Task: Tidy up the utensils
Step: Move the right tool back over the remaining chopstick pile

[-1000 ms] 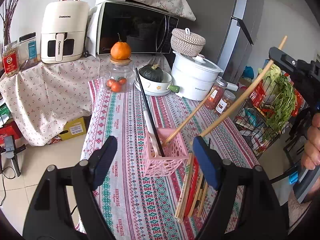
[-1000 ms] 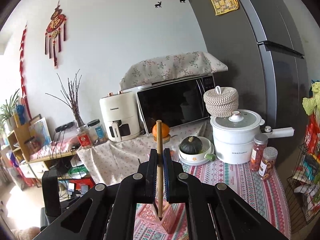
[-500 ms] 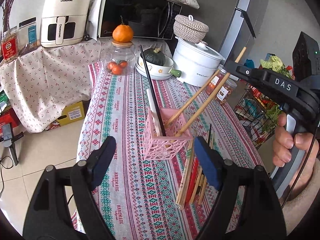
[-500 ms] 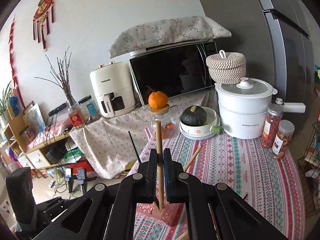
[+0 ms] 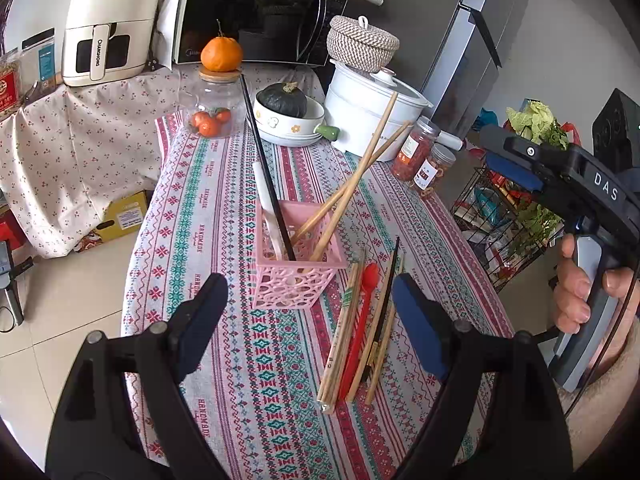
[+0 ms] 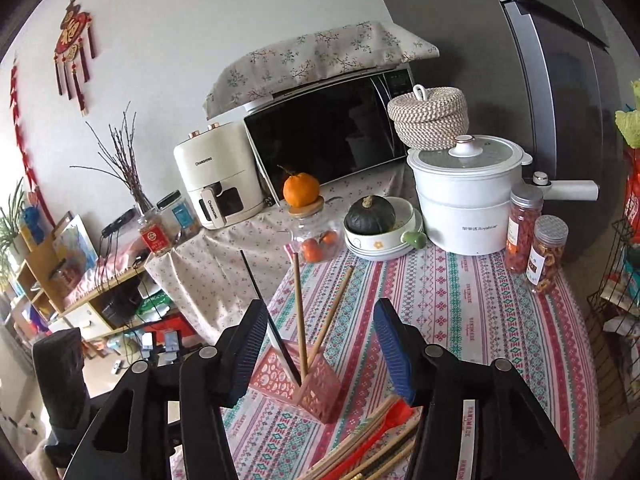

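The pink basket (image 5: 298, 268) stands mid-table on the patterned tablecloth (image 5: 224, 208), holding two wooden chopsticks (image 5: 352, 184), a black chopstick (image 5: 264, 168) and a white utensil. Just right of it lies a loose row of chopsticks and a red spoon (image 5: 360, 320), near the table's right edge; bare cloth lies left and front. The right gripper (image 6: 320, 352) has just opened, fingers spread, nothing between them. The left gripper (image 5: 308, 316) is spread and empty. Readable: "HANDMADE", "CHANGHONG" on the air fryer (image 5: 108, 24), "DAS".

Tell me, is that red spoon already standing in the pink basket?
No, the red spoon lies flat on the tablecloth among loose chopsticks, beside the pink basket.
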